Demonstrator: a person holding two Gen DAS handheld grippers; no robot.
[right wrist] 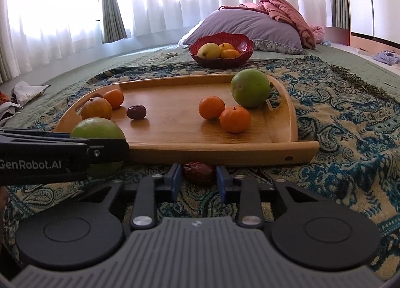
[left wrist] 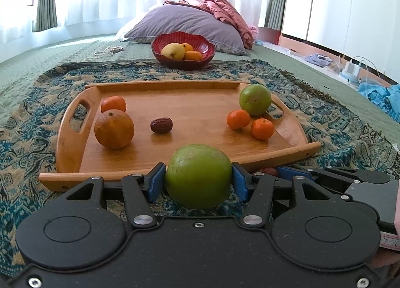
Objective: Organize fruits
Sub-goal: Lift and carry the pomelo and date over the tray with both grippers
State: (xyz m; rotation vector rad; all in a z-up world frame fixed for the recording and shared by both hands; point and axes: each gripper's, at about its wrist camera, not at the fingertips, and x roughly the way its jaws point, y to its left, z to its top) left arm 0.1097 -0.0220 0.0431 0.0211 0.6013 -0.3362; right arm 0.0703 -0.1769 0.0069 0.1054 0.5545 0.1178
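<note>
We have the left gripper [left wrist: 198,178] low centre of the left wrist view, its fingers [left wrist: 156,181] pinching a green fruit [left wrist: 198,175] just in front of the tray's near rim, over the patterned blanket [left wrist: 337,133]. In the right wrist view the right gripper [right wrist: 198,178] sits bottom centre, its fingers [right wrist: 175,180] closed in on a dark red date [right wrist: 198,171] lying on the blanket right against the wooden tray [right wrist: 225,153]; the pads look to be touching it. On the tray, mid frame: a big orange [left wrist: 114,129] and a small orange [left wrist: 113,104] at left, a second date [left wrist: 161,125] in the middle, two mandarins [left wrist: 238,119] and another green fruit [left wrist: 255,100] at right. The red bowl [left wrist: 183,61], upper centre, already has a yellow fruit and oranges in it. We judge the sorting partly done: some fruit is bowled, six pieces wait on the tray, and two are in hand, not yet placed.
</note>
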